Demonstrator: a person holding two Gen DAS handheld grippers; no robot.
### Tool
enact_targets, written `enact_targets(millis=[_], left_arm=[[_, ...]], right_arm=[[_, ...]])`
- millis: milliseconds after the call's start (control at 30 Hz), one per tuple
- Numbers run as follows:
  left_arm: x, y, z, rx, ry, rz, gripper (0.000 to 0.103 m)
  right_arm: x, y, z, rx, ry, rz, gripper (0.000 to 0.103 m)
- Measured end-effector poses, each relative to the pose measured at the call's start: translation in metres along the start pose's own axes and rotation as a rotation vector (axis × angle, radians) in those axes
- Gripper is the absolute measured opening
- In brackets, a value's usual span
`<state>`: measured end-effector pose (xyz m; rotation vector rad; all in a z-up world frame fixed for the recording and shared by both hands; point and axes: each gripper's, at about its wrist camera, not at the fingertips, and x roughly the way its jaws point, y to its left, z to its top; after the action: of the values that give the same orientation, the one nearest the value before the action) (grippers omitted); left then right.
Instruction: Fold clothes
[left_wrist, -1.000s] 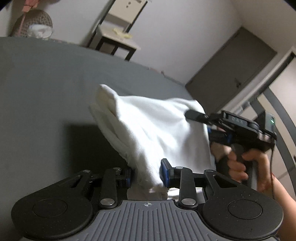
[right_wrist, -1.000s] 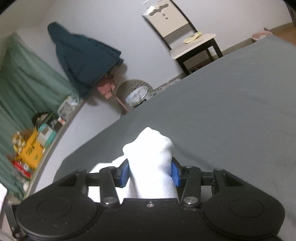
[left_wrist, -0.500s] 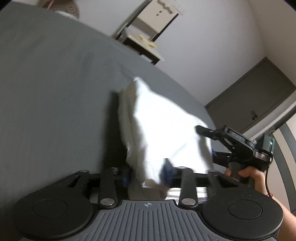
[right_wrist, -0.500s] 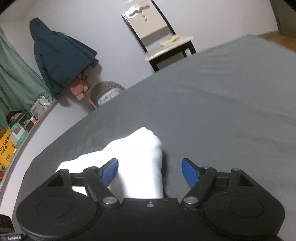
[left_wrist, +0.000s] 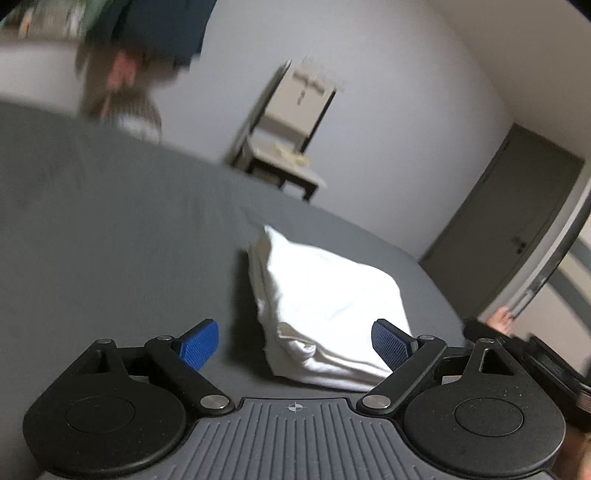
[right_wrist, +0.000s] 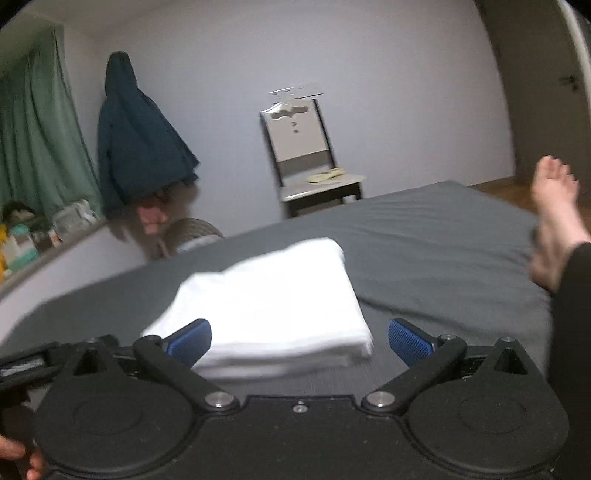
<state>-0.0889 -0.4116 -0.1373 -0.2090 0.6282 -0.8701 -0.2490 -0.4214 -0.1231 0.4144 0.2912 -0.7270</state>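
1 folded white cloth (right_wrist: 273, 302) lies on 1 grey bed (right_wrist: 424, 236). 2 grippers show: the left gripper (left_wrist: 295, 343) and the right gripper (right_wrist: 299, 339), each with 2 blue pads. 1 chair (right_wrist: 310, 158) stands by the wall with 1 pale item on its seat. 1 dark coat (right_wrist: 136, 147) hangs in the corner, next to 1 green curtain (right_wrist: 33, 133). 1 woven basket (right_wrist: 192, 232) sits below the coat. 1 bare foot (right_wrist: 554, 218) rests on the bed. 1 door (left_wrist: 506, 218) shows. The shelf items are too blurred to count.
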Motion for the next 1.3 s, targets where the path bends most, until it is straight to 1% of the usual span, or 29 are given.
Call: enact_targets(millis=[67, 133, 233, 300, 367, 500, 567, 633, 733, 833, 867, 900, 1167, 1300], left_arm=[[-0.02, -0.003, -0.012, 0.097, -0.031, 0.044, 0.091], [-0.025, -0.009, -0.02, 0.181, -0.039, 0.082, 0.091], [-0.036, -0.012, -0.037, 0.276, -0.028, 0.121, 0.092], [-0.036, -0.015, -0.045, 0.323, -0.017, 0.145, 0.092], [-0.034, -0.015, -0.048, 0.331, 0.0, 0.156, 0.092], [-0.03, -0.014, -0.055, 0.346, 0.032, 0.175, 0.092], [-0.022, -0.014, -0.057, 0.357, 0.045, 0.17, 0.092], [-0.013, -0.014, -0.059, 0.368, 0.066, 0.166, 0.092], [-0.001, -0.014, -0.058, 0.357, 0.116, 0.174, 0.092], [0.005, -0.014, -0.058, 0.358, 0.139, 0.196, 0.098], [0.007, -0.014, -0.058, 0.358, 0.147, 0.205, 0.103], [0.008, -0.014, -0.059, 0.358, 0.152, 0.209, 0.103], [0.003, -0.016, -0.064, 0.364, 0.15, 0.211, 0.103], [-0.008, -0.015, -0.063, 0.36, 0.151, 0.208, 0.103]], right_arm=[[-0.012, 0.01, -0.016, -0.034, -0.012, -0.047, 0.103], [-0.018, 0.016, -0.029, -0.087, -0.015, -0.07, 0.103], [-0.003, 0.025, -0.04, -0.178, 0.03, -0.08, 0.103], [0.007, 0.03, -0.044, -0.188, 0.05, -0.09, 0.103], [0.016, 0.03, -0.049, -0.198, 0.05, -0.115, 0.103], [0.038, 0.026, -0.05, -0.189, 0.18, -0.134, 0.103], [0.046, 0.021, -0.051, -0.16, 0.218, -0.145, 0.103], [0.049, 0.019, -0.05, -0.149, 0.218, -0.157, 0.103], [0.051, 0.017, -0.05, -0.14, 0.223, -0.175, 0.103], [0.052, 0.017, -0.051, -0.14, 0.227, -0.185, 0.103], [0.052, 0.017, -0.051, -0.142, 0.228, -0.186, 0.103], [0.052, 0.017, -0.051, -0.143, 0.23, -0.186, 0.103], [0.052, 0.017, -0.048, -0.151, 0.231, -0.193, 0.103], [0.053, 0.017, -0.048, -0.156, 0.232, -0.195, 0.103]])
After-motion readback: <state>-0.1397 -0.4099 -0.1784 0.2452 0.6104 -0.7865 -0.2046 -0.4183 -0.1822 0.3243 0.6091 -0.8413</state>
